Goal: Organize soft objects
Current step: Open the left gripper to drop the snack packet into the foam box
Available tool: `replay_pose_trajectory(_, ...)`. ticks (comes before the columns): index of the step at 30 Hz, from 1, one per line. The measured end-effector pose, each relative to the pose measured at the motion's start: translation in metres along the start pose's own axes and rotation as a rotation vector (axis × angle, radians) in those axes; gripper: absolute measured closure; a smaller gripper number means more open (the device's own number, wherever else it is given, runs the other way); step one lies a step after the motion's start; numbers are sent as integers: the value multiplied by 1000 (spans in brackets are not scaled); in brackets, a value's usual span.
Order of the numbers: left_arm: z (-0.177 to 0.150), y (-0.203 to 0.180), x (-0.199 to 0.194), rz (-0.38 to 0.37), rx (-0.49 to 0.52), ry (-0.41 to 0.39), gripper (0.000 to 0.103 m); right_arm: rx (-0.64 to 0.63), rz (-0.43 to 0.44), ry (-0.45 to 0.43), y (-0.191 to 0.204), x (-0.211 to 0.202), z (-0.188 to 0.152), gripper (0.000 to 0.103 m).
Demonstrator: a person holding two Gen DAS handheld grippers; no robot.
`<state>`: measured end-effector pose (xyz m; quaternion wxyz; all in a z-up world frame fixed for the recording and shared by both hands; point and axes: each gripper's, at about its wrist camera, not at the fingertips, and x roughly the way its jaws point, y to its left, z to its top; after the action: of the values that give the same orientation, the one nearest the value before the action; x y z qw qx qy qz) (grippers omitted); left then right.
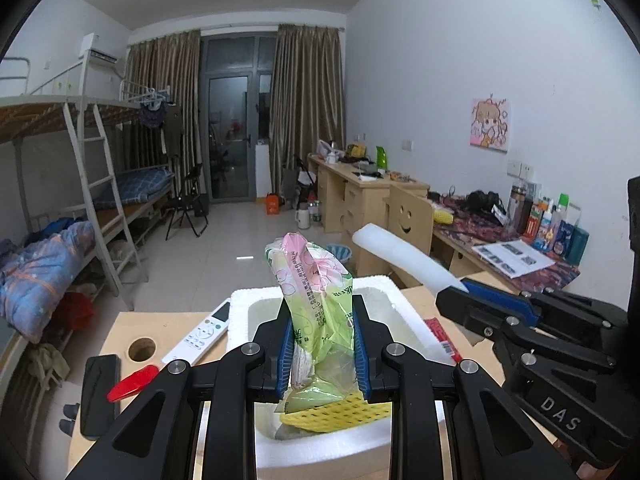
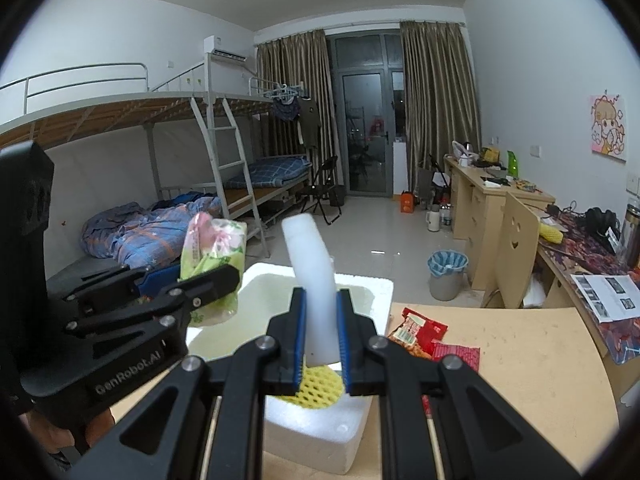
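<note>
So going left to right with the foam box (image 1: 320,446) as the reference: on the table (image 1: 168,320) left of the box there's a black phone (image 1: 100,394), a red wedge thing (image 1: 134,382) and a white remote (image 1: 200,334) lying right against the box's left wall. The left gripper (image 1: 322,354) has its blue-padded fingers (image 1: 285,354) clamped on a green and pink plastic bag (image 1: 316,300), holding it upright over the box's open middle, bag sticking up well above the rim. Under it, inside the box, sits a yellow foam net (image 1: 336,412). The right gripper (image 2: 322,338) is just right of that, fingers (image 2: 301,340) squeezing a white foam tube (image 2: 314,280) that pokes up and away over the box; from its own camera the tube's lower end sits just above the net. Right of the box on the table are a couple of red snack packets (image 2: 420,330), one touching the box's right edge as far as I can tell. Further right, a paper sheet (image 2: 608,292) on a patterned cloth.
</note>
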<state>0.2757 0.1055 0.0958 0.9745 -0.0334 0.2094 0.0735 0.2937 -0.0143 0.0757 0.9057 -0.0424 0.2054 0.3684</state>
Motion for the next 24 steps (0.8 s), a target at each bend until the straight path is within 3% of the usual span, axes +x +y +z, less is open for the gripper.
replay_pose_trajectory(21, -4, 1, 34, 9, 33, 51, 76, 16, -16, 23, -2, 13, -3, 85)
replay_pose_trajectory(24, -3, 0, 33, 21, 43, 36, 69, 15, -19, 24, -2, 14, -4, 85)
